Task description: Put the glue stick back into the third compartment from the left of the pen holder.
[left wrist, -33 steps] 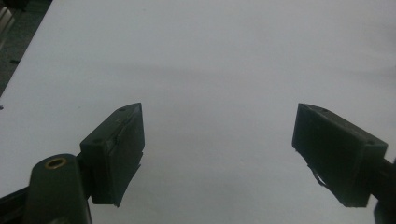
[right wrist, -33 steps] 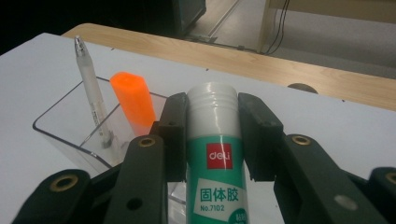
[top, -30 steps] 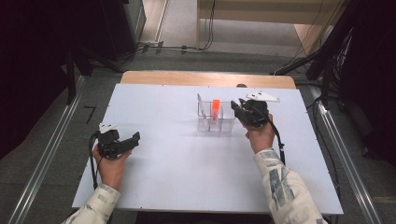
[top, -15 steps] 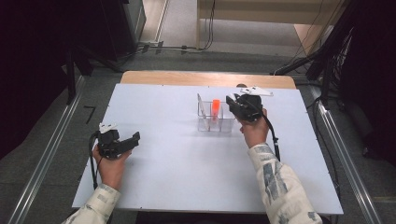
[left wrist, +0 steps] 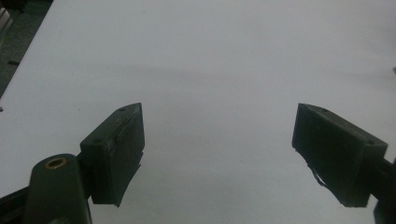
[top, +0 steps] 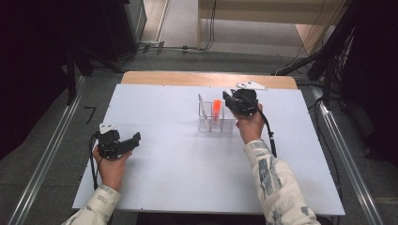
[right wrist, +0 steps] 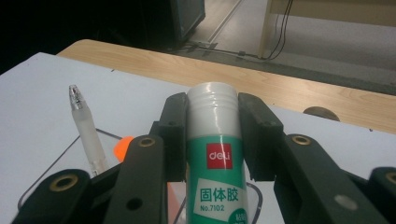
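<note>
My right gripper (right wrist: 211, 137) is shut on a green and white glue stick (right wrist: 215, 158), held upright with its white cap on top. In the high view the right gripper (top: 239, 102) hovers at the right end of a clear plastic organiser (top: 215, 123). The organiser (right wrist: 70, 154) holds a translucent pen (right wrist: 86, 130) standing tip up and an orange object (top: 217, 108). My left gripper (top: 121, 145) rests low at the table's front left, open, with nothing but bare white table between its black jaws (left wrist: 219, 154).
The white table top (top: 187, 154) lies on a wooden desk whose edge (top: 206, 78) shows at the back. A small white object (top: 251, 85) lies behind the right gripper. Cables and dark equipment stand on the floor beyond.
The right gripper with the glue stick has moved a little left and toward the back, closer over the organiser. The left gripper has stayed put.
</note>
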`<state>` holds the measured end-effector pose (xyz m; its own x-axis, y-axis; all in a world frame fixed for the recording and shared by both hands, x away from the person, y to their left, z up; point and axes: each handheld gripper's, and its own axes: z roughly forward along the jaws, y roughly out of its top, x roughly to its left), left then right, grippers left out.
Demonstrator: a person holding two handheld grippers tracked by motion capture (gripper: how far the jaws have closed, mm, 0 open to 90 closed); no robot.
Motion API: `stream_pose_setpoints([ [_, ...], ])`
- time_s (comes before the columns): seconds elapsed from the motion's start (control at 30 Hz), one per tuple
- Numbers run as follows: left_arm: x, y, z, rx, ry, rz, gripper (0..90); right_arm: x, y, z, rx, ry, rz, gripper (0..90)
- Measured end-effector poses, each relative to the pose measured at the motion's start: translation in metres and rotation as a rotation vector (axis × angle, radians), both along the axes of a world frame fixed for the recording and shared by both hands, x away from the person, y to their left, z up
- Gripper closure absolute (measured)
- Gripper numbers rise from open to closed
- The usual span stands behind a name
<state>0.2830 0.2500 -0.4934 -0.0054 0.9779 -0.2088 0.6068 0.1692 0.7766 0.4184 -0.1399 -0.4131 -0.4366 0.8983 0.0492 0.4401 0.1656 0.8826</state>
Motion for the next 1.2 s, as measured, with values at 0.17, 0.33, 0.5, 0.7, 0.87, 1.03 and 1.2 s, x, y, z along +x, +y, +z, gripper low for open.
stream_pose_setpoints([
  [0.17, 0.0, 0.0, 0.0, -0.001, 0.0, -0.002, 17.8, 0.004, 0.003, -0.002, 0.009, 0.006, -0.005, 62.8],
  [0.33, 0.0, 0.0, 0.0, -0.001, 0.0, -0.002, 17.8, 0.007, 0.005, -0.003, 0.01, 0.01, -0.01, 62.8],
  [0.5, 0.0, 0.0, 0.0, -0.001, 0.0, -0.003, 17.8, 0.008, 0.008, 0.0, 0.011, 0.009, -0.006, 62.8],
  [0.7, 0.0, 0.0, 0.0, -0.003, 0.001, -0.004, 17.8, 0.01, 0.009, 0.0, 0.019, 0.021, -0.008, 62.7],
  [0.87, 0.0, 0.0, 0.0, -0.002, 0.001, -0.004, 17.8, 0.011, 0.008, 0.0, 0.023, 0.023, -0.009, 62.5],
  [1.03, 0.0, 0.0, 0.0, -0.002, 0.0, -0.003, 17.8, 0.011, 0.007, 0.0, 0.028, 0.027, -0.01, 62.4],
  [1.2, 0.0, 0.0, 0.0, -0.002, 0.0, -0.003, 17.8, 0.011, 0.007, 0.0, 0.029, 0.028, -0.015, 62.4],
])
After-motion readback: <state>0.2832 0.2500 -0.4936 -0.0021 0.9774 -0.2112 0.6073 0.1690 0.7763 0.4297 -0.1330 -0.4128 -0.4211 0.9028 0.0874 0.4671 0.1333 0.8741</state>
